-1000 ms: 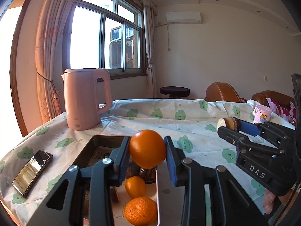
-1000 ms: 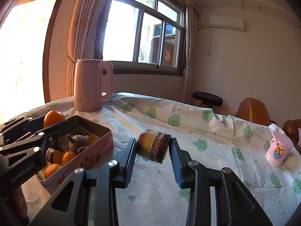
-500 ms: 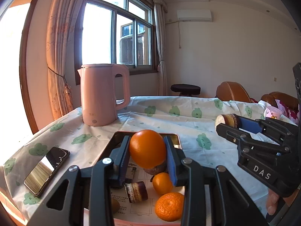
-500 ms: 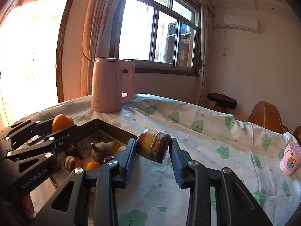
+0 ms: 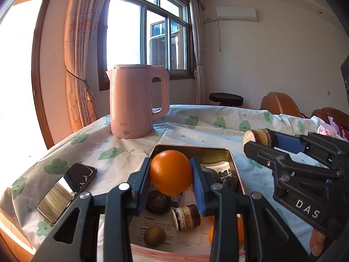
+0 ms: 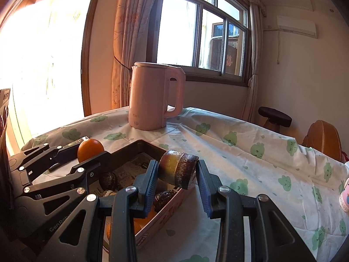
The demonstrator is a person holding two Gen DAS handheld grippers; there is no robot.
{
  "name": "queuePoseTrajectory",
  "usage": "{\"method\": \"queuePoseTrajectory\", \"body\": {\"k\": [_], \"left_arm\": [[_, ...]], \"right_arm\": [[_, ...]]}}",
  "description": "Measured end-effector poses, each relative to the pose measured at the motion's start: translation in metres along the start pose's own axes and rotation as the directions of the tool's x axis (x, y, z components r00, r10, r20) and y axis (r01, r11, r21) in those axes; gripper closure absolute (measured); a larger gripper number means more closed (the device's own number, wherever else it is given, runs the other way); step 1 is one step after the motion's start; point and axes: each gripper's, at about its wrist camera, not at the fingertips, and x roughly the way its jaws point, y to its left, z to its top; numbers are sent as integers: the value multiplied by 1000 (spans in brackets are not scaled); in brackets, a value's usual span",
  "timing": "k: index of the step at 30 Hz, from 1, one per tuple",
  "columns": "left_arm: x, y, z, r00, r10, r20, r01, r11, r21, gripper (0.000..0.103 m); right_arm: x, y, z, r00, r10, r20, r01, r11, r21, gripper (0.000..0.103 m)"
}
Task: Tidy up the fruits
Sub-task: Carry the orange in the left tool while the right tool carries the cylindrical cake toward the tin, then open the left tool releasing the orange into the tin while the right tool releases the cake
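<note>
left gripper [image 5: 171, 173] is clamped on an orange [image 5: 170, 172], both blue pads pressed tight against its sides, and the fruit hangs in the air above the open tin [image 5: 231, 157]. right gripper [image 6: 176, 175] is clenched too, squeezing a short cut piece of sugarcane [image 6: 177, 168], dark purple skin on the outside and a pale yellow cut face, lying sideways between the pads just over the near right edge of the tin.

from the left wrist view, the right gripper shows off to the right with the sugarcane piece poking out at its tip, beside the tin's right wall. down inside the tin there's a paper liner with print on it, another sugarcane stub [image 5: 186, 217], a round brownish-green fruit [image 5: 154, 235], a dark wrinkled round one [image 5: 158, 203], possibly a passion fruit though it's half in shadow, and two mandarins [image 5: 239, 229] mostly hidden behind the gripper's finger.

out from there, the tin sits on a table under a white tablecloth [image 5: 135, 152] printed with green clouds. a phone [image 5: 66, 192] lies flat to the left of the tin, screen catching the light. a pink kettle [image 5: 136, 100] stands upright beyond the tin, near the window side. far right, a small pink cup [image 6: 344, 198] sits at the table's edge, well apart from everything.
</note>
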Motion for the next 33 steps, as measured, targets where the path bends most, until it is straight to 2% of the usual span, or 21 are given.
{"method": "queuePoseTrajectory", "body": {"k": [10, 20, 25, 27, 28, 30, 33], "left_arm": [[10, 21, -6, 998, 34, -50, -35, 999, -21, 66], [13, 27, -12, 997, 38, -72, -40, 999, -28, 64], [10, 28, -12, 997, 42, -62, -44, 999, -31, 54], [6, 29, -11, 998, 43, -49, -45, 998, -39, 41], [4, 29, -11, 998, 41, -44, -43, 998, -43, 38], [-1, 28, -10, 999, 37, -27, -38, 998, -44, 29], [-9, 25, -8, 1000, 23, -6, -23, 999, -43, 25]], "right_arm": [[25, 16, 0, 997, 53, -61, -53, 999, -9, 65], [52, 26, -8, 979, 126, -162, -127, 992, 6, 65], [50, 26, -8, 979, 124, -161, -125, 992, 6, 63], [45, 24, -7, 982, 110, -152, -111, 994, 6, 61], [42, 21, -7, 984, 101, -147, -101, 995, 10, 59], [34, 16, -7, 988, 79, -134, -78, 997, 15, 50], [20, 6, -10, 993, 40, -112, -38, 999, 23, 43]]}}
